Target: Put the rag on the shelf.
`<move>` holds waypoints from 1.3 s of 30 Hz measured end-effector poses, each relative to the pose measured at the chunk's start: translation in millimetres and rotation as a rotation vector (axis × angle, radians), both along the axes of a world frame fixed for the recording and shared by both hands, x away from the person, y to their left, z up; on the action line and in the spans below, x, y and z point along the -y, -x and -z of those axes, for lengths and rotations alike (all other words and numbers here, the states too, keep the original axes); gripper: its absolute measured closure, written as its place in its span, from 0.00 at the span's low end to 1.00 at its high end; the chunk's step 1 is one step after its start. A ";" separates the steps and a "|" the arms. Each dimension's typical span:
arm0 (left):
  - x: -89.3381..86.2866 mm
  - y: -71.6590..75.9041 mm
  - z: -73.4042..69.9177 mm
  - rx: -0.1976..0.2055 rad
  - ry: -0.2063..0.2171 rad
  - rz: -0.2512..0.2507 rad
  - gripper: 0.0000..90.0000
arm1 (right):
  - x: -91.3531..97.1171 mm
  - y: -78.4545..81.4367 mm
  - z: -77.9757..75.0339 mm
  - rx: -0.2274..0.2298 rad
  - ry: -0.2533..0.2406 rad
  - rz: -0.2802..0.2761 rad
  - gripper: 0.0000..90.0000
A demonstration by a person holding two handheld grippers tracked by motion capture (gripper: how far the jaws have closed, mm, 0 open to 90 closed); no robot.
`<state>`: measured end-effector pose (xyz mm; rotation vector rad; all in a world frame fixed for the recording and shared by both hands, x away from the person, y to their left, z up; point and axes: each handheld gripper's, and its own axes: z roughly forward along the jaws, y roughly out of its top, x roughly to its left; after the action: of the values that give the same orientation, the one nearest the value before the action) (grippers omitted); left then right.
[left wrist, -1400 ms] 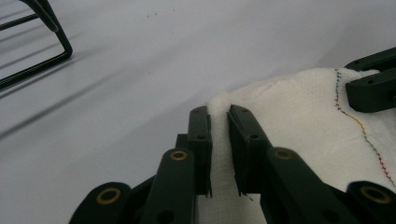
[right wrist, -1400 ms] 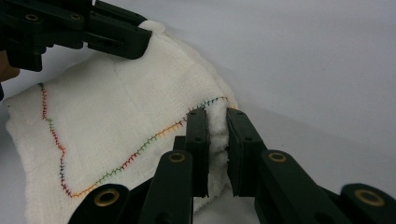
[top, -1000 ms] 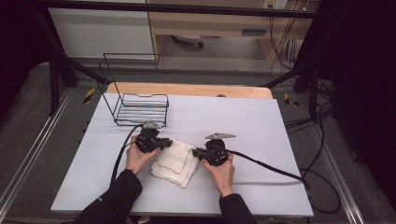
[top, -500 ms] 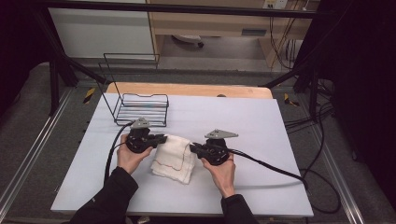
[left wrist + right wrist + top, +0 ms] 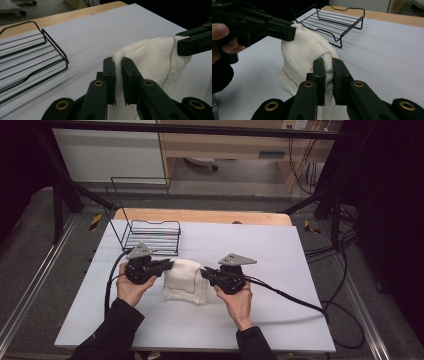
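Looking down from the high view, you have the white cloth [image 5: 185,280] lifted between both tools at the centre of the frame, its lower edge trailing on the white table [image 5: 280,315]. Your left gripper [image 5: 167,265] pinches the cloth's left corner and your right gripper [image 5: 205,271] pinches its right corner. The black wire rack [image 5: 150,237] stands just above and left of them, near your left hand [image 5: 131,287].

In the left gripper view, the jaws rise from the bottom centre, drawn narrow and clamped on a bunched fold of the cloth [image 5: 150,60]. The other tool's jaws [image 5: 193,42] bite the far corner at the right edge, beside a line of coloured stitching. The rack [image 5: 27,62] lies at the left of the frame.

In the right gripper view, the jaws are likewise narrow and clamped on a thin edge of the cloth [image 5: 304,55] at the lower centre. The opposite tool [image 5: 274,28] holds the top corner in the upper left, and the rack [image 5: 337,23] sits behind.

Both holds take little fabric close to the edge, so pulling the corners apart too hard could tug one free, I judge. Swinging left could snag the hanging cloth on the rack's wires.
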<state>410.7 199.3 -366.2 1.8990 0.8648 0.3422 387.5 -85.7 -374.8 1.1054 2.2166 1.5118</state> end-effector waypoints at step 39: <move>-26.4 15.4 -49.5 0.157 0.127 -0.064 0.91 | -17.7 5.1 -64.7 0.221 -0.041 -0.040 0.92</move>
<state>395.3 225.7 -316.7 1.7063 0.8234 0.4582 382.5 -67.9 -310.1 0.8632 2.0785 1.6161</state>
